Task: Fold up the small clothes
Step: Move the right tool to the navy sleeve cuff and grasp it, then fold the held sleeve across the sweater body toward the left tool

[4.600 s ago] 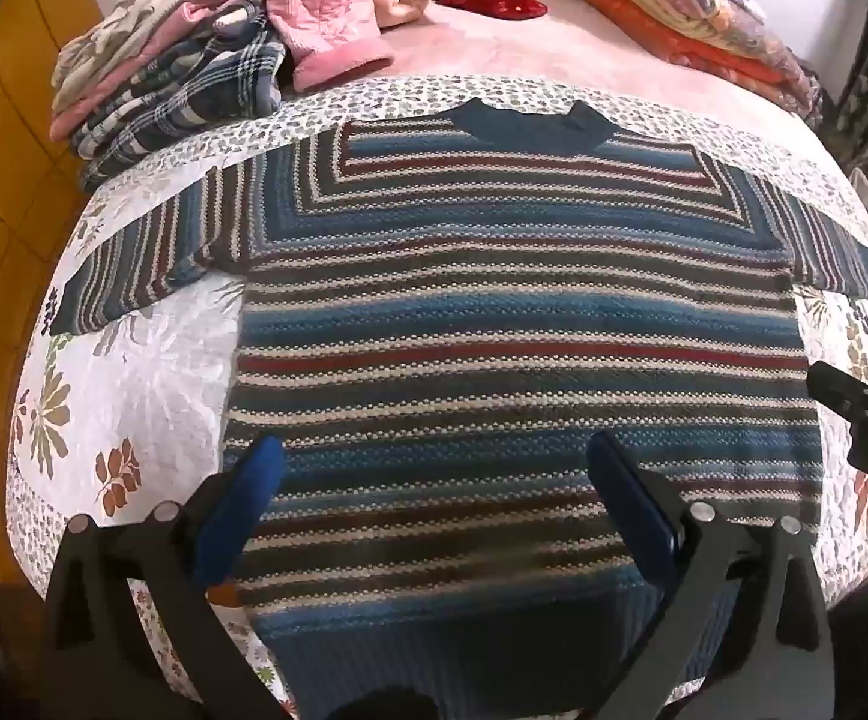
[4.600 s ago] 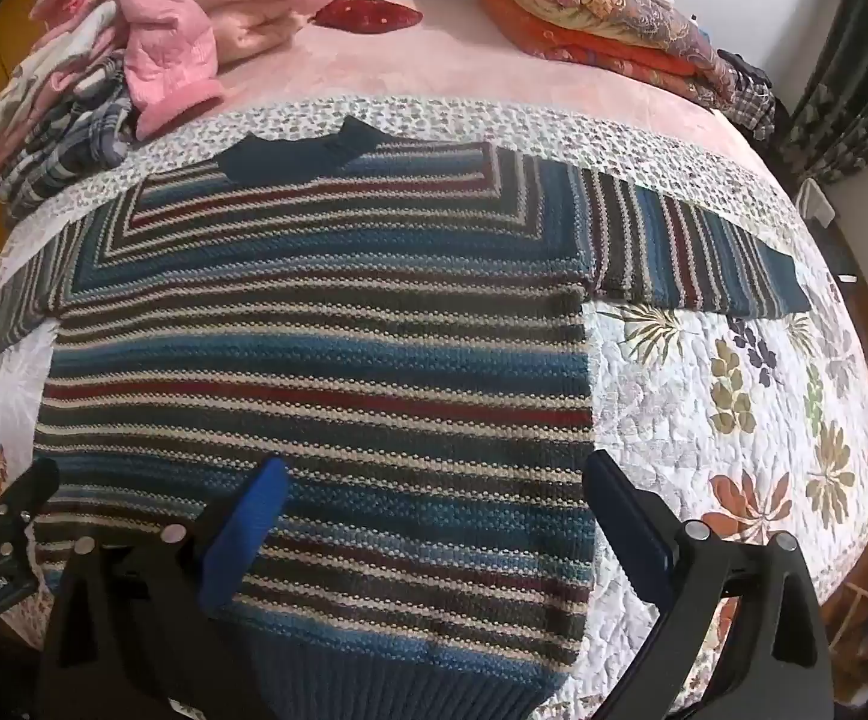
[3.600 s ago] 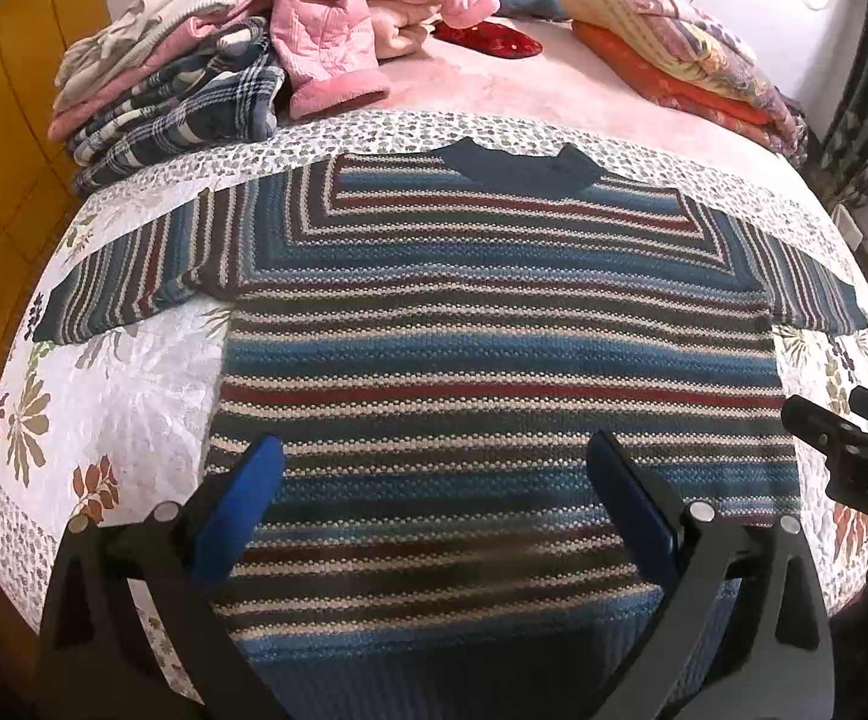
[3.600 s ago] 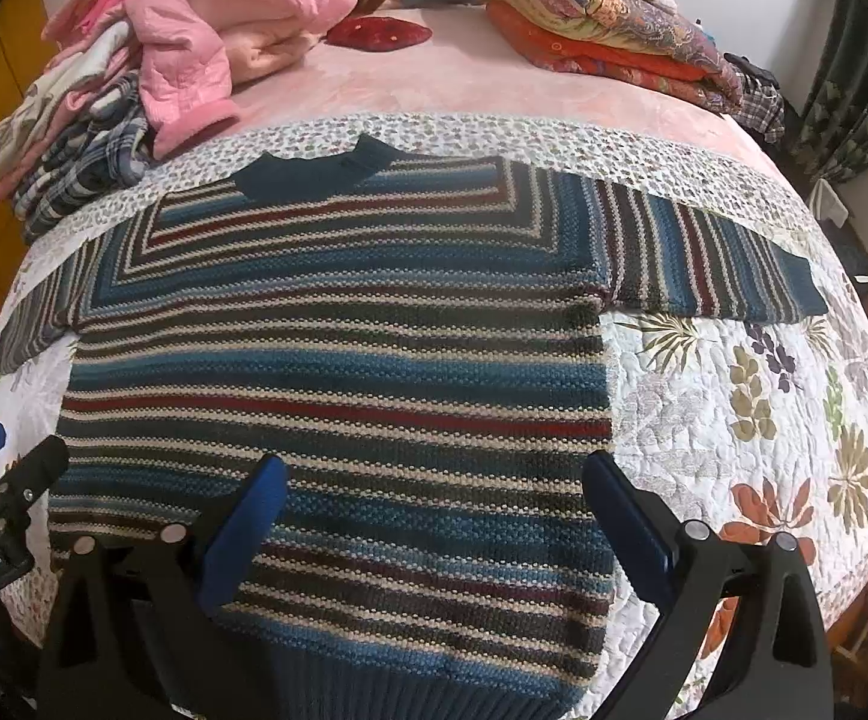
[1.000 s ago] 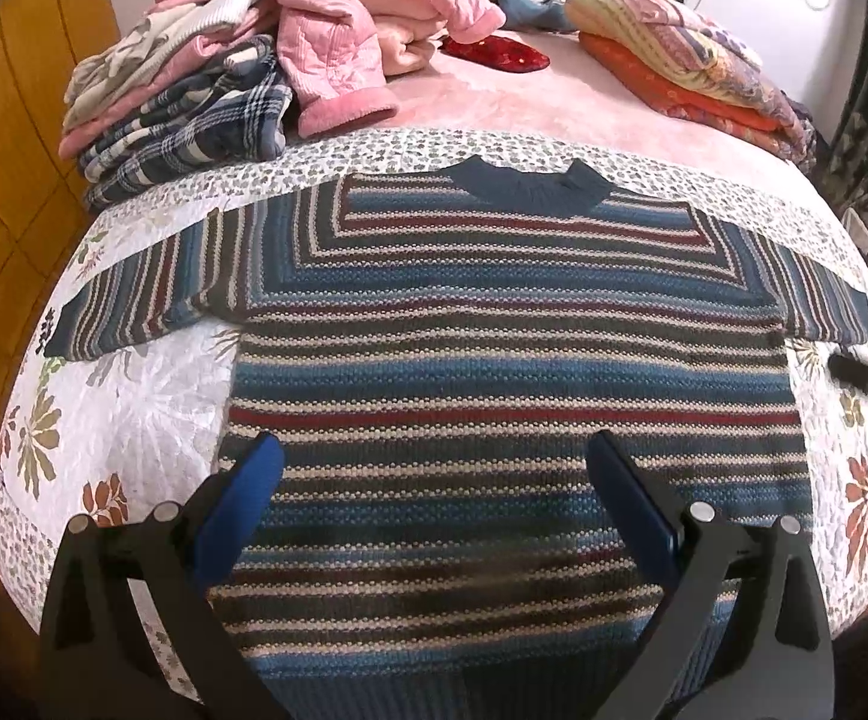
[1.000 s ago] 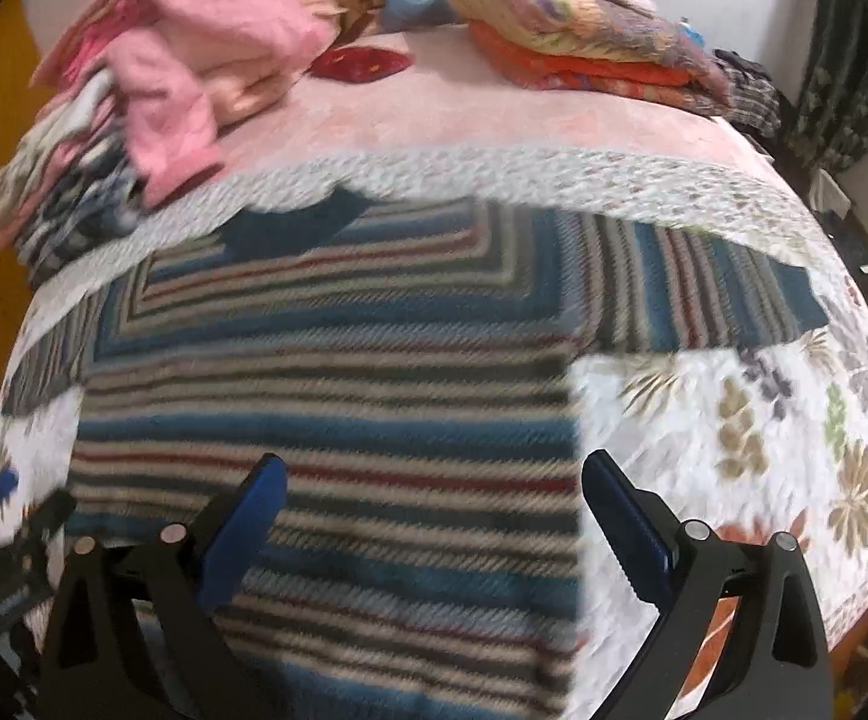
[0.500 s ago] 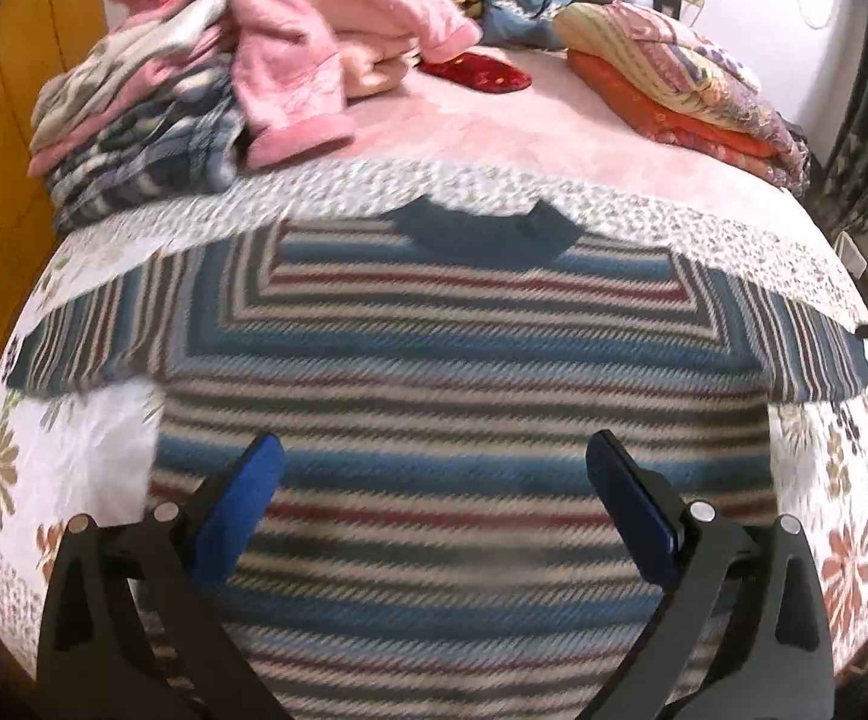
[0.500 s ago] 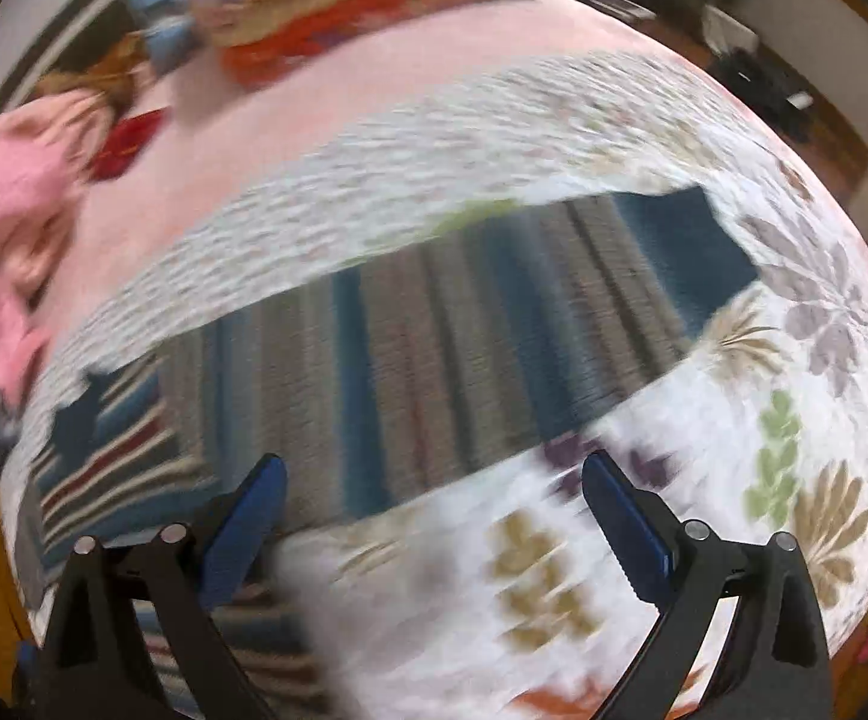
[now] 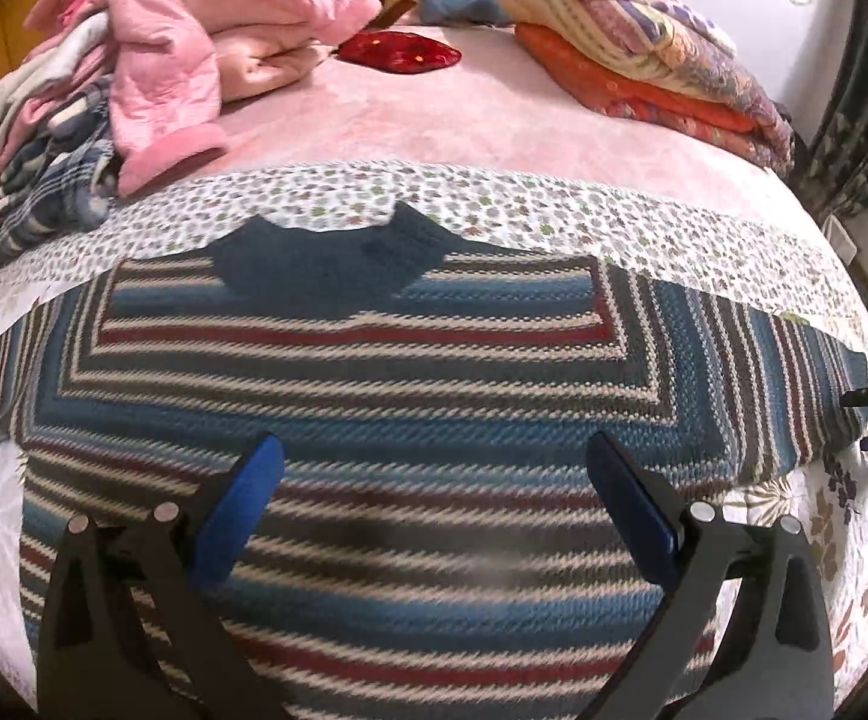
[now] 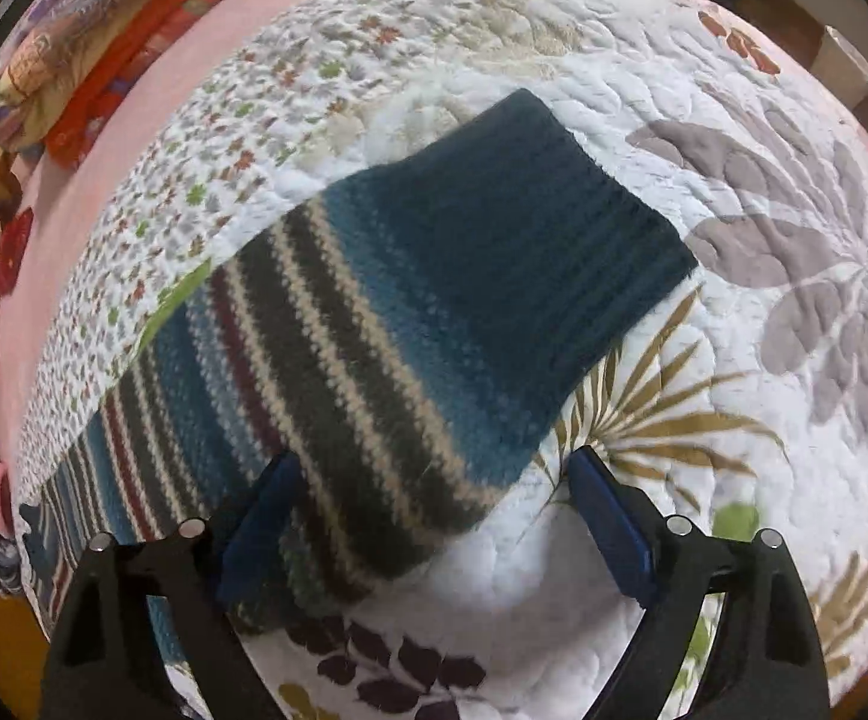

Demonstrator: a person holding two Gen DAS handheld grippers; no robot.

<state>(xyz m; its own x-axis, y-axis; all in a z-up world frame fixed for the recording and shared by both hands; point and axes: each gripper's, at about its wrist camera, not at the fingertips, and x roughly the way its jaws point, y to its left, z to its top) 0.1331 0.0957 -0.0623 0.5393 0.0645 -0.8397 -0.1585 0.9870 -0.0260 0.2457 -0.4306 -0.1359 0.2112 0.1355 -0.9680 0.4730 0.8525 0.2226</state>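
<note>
no readable writing or labels. one striped sweater [image 9: 374, 396] flat on floral quilt [image 9: 494, 210] near bed's front edge, collar toward far side. left gripper [image 9: 428, 510] over sweater body, jaws wide apart, empty. left view only: pink clothes pile [image 9: 152, 60] far-left corner, folded blankets [image 9: 644, 72] far-right. right view only: right gripper [image 10: 431, 516] jaws spread over sleeve cuff [image 10: 524, 276], nothing gripped.
</note>
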